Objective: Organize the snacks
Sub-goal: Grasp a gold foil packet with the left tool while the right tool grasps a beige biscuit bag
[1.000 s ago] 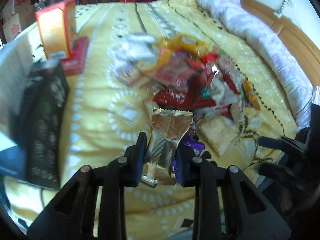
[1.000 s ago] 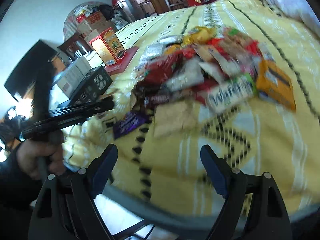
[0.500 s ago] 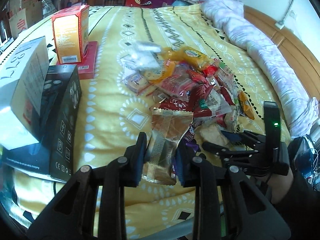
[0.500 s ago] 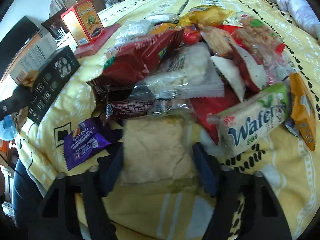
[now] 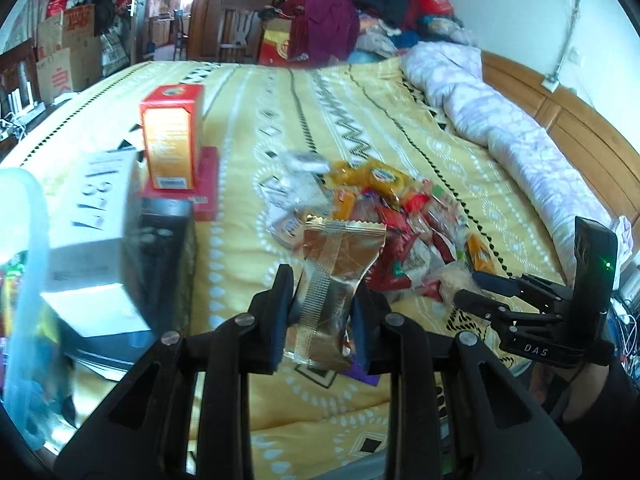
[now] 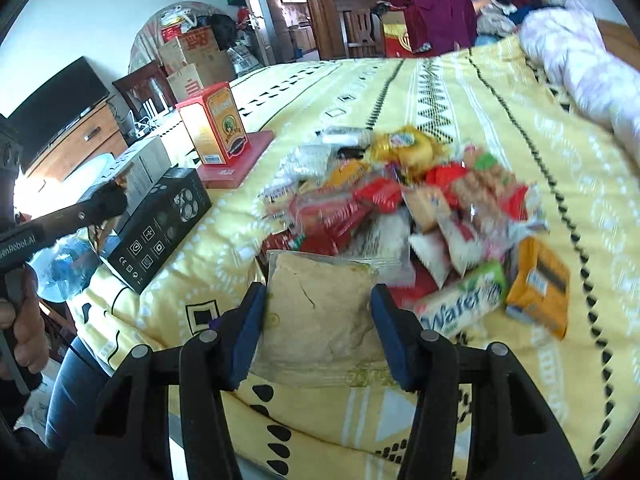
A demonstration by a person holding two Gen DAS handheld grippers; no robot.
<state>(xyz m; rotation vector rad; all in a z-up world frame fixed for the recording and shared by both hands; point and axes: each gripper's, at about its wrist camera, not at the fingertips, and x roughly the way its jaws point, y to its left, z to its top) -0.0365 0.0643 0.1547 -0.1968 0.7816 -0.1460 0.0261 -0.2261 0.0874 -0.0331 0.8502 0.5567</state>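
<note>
The sorting is only at its start: most snacks lie in one mixed snack pile on the yellow bed cover. The left tool is clamped on a shiny gold foil packet with crimped ends, held above the bed. The right tool has just been closing around a pale flat biscuit packet in clear, crinkly wrap; its pads seem to press both sides. Stiff cardboard boxes stand beside the pile.

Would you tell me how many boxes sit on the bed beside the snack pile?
4: an orange box standing on a flat red box, a black box nearer the camera, and a white box against it. Others may be hidden.
</note>
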